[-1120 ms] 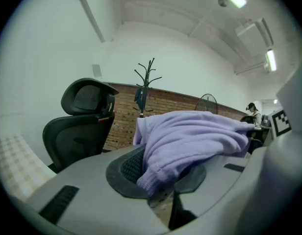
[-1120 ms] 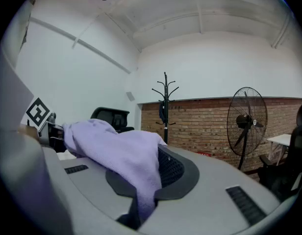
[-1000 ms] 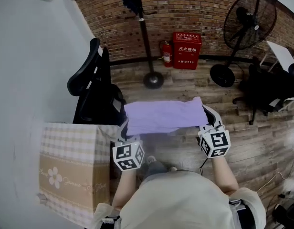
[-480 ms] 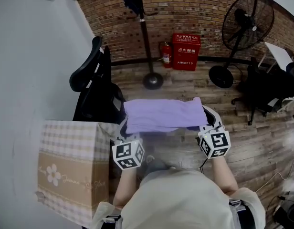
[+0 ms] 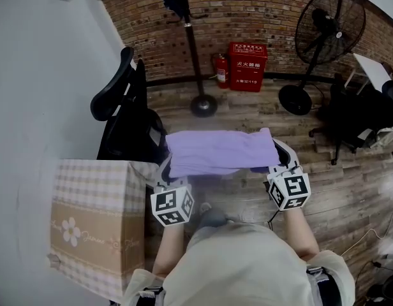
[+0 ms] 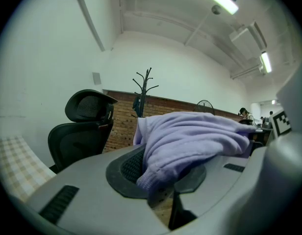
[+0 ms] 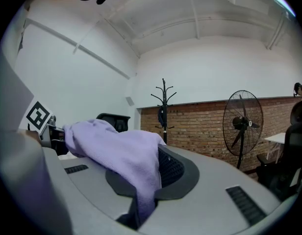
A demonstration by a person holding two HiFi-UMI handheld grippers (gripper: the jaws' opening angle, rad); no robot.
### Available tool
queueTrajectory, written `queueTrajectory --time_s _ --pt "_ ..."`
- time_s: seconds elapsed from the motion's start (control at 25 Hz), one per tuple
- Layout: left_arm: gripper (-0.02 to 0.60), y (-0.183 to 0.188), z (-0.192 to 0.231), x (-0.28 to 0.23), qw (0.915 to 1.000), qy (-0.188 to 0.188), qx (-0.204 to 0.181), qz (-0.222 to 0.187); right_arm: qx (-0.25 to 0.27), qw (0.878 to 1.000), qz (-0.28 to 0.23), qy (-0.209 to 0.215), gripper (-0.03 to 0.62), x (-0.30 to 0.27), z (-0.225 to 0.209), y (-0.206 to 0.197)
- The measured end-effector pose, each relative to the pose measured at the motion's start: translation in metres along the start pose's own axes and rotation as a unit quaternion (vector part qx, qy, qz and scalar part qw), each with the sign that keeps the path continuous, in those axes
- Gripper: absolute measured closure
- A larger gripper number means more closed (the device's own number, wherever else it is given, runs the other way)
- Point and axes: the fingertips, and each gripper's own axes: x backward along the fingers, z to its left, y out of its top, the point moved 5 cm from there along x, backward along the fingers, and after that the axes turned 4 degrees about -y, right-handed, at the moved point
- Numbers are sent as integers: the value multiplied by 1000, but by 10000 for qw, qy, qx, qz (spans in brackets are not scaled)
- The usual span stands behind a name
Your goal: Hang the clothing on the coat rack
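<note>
A lilac garment (image 5: pixel 219 151) hangs stretched flat between my two grippers in the head view. My left gripper (image 5: pixel 166 171) is shut on its left edge, and the cloth (image 6: pixel 190 141) bunches out of the pinched jaws. My right gripper (image 5: pixel 276 163) is shut on the right edge, where the fabric (image 7: pixel 126 155) drapes over the lower jaw. The black coat rack (image 5: pixel 187 30) stands ahead against the brick wall, its round base (image 5: pixel 203 106) on the wooden floor beyond the garment. A dark item hangs on it (image 6: pixel 137 103). The rack's pronged top (image 7: pixel 163 93) shows in the right gripper view.
A black office chair (image 5: pixel 123 116) stands left of the garment, close to my left gripper. A checked box (image 5: pixel 97 225) sits at the lower left. A red fire cabinet (image 5: pixel 249 66) and extinguisher (image 5: pixel 222 71) lean on the wall. A standing fan (image 5: pixel 321 40) and dark chairs (image 5: pixel 362 116) fill the right.
The view has shifted slightly. Both grippers still hold the garment spread at about the same place.
</note>
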Motion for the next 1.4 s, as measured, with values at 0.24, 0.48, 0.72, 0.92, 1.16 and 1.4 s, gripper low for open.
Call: queueTrajectory --time_s 0.24,0.48,0.72,0.92,1.16,1.4 --pt "511 -2 -2 -2 10000 -48 33 42 -118 9999 -27 -80 572 0 -3 -1" --pt "511 2 -2 -20 9999 -109 46 1 -118 9998 -25 -126 572 -12 -12 0" --pt "511 8 3 -55 9998 -205 46 -28 -118 9997 -6 -221 572 -39 -25 1" --pt "511 19 12 -93 9996 -245 47 -90 -51 9997 -39 -248 572 -75 -38 7" --pt "511 34 28 -143 9995 -269 87 -123 -16 9997 -32 -260 572 -124 -51 16" --pt "511 56 50 -187 9995 -234 53 -207 8 9997 -75 -227 572 -177 -57 27"
